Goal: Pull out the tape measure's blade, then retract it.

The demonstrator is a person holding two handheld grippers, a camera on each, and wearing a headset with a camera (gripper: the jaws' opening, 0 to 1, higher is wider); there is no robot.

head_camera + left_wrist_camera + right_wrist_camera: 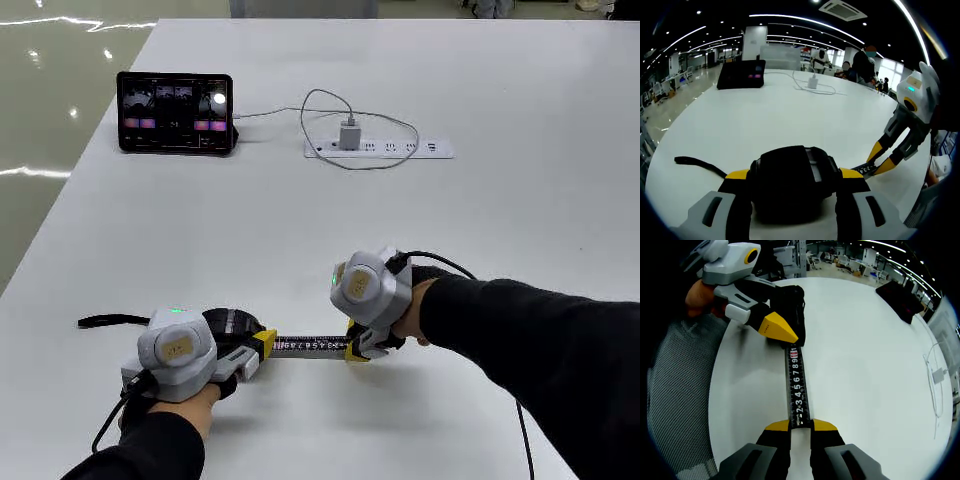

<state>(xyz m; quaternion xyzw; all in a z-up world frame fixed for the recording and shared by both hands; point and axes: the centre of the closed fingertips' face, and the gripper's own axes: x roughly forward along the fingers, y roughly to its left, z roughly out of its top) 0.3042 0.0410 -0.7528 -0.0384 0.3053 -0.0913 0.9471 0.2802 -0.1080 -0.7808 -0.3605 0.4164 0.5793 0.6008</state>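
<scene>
Holding a tape measure stretched between two pairs of tongs, you work low over a white table (420, 230). Your right tongs (801, 426) are pressed almost together, pinching the free end of the blade (796, 385) between their yellow tips. Your left tongs (795, 175) are clamped around the black case (790, 192), one jaw on each flank, and the case rests on the table. A short run of blade lies flat and straight between the two, numbers up, just above the tabletop.

The case looks hard, blocky and fairly solid for its bulk, so a squeeze across the broad sides, as you have it, should hold. Its smooth shell could twist if the pull goes off line. The blade is thin springy steel: stiff while it runs straight, quick to kink if bent, slick along its edges, and likely tugged back by a spring inside. The hooked tip is the sound place to grip. Draw in line with the case's mouth, and on the return guide the tip in rather than freeing it, since a loose blade may whip.

A black wrist strap (110, 321) trails from the case toward your left. Well beyond, at the table's far side, a tablet (175, 112) stands lit, near a power strip (400, 149) with a charger (349, 134) and a looping cable (385, 122).
</scene>
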